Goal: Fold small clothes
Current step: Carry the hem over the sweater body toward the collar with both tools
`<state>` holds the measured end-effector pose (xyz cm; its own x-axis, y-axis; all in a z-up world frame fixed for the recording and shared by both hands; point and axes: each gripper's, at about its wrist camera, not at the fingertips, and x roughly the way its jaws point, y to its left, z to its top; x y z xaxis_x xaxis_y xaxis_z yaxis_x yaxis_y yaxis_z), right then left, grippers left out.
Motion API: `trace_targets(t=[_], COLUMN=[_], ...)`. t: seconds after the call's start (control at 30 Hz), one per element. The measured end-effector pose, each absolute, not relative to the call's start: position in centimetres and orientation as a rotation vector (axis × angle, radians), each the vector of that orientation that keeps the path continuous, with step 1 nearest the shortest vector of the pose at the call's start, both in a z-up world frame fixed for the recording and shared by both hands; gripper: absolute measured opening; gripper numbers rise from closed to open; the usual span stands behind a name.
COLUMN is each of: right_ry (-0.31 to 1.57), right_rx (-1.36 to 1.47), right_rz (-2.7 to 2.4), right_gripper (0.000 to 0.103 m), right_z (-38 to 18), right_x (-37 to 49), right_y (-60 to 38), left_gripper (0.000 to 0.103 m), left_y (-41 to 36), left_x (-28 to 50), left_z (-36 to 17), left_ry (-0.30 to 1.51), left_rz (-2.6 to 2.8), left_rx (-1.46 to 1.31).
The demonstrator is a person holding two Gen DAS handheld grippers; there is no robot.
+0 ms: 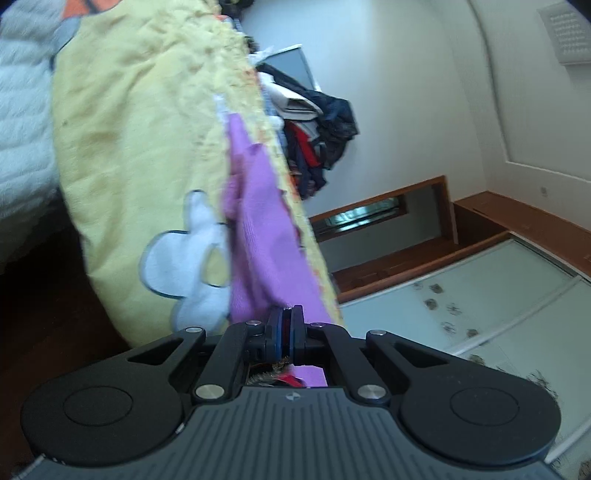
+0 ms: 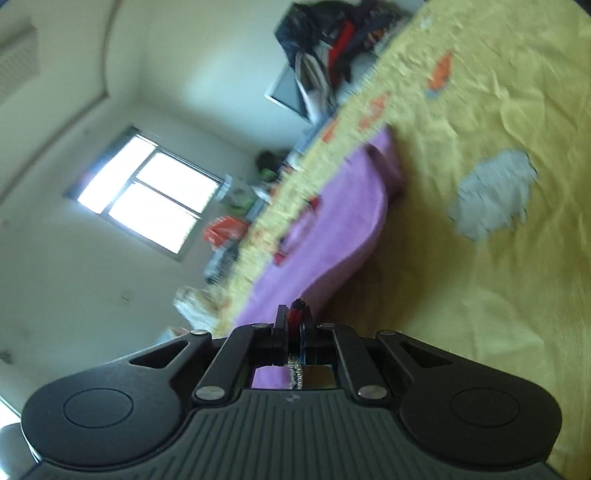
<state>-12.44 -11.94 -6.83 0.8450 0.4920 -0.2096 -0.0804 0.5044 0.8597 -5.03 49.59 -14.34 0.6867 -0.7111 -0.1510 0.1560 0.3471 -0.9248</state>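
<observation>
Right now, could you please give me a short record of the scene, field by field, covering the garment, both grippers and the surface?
garment: small purple garment, partly lifted, with a red trim or tag near the held edge
left gripper: shut on the purple garment's edge
right gripper: shut on another edge of the same garment, at the red trim
surface: yellow blanket with white and orange patches
background: pile of dark clothes beyond the blanket's far edge; bright window
image quality: both views tilted and motion-blurred
</observation>
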Motion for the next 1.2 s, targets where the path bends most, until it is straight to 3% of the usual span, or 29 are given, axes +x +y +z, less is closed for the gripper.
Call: trace_targets(t=[0.37,0.83,1.2], right_ry=[0.27,0.358,0.289], right_rx=[1.175,1.194,1.134], right_rz=[0.551,0.483,0.537], right_gripper=[0.005,0.005,0.005], right_z=[-4.3,-7.1,-3.4], right_x=[-15.6,-21.8,-24.7], right_y=[-13.0,-13.7,-14.9], left_gripper=[0.002,0.002,0.0], left_y=[50.1,49.8,52.1], left_x=[-9.0,-15.2,-18.6], left_z=[-10.1,-13.9,-9.9], left_ry=[0.51,0.747,0.581], left_rz=[-0.712,-0.663,-0.721], left_rx=[-1.056,-1.069,-1.119])
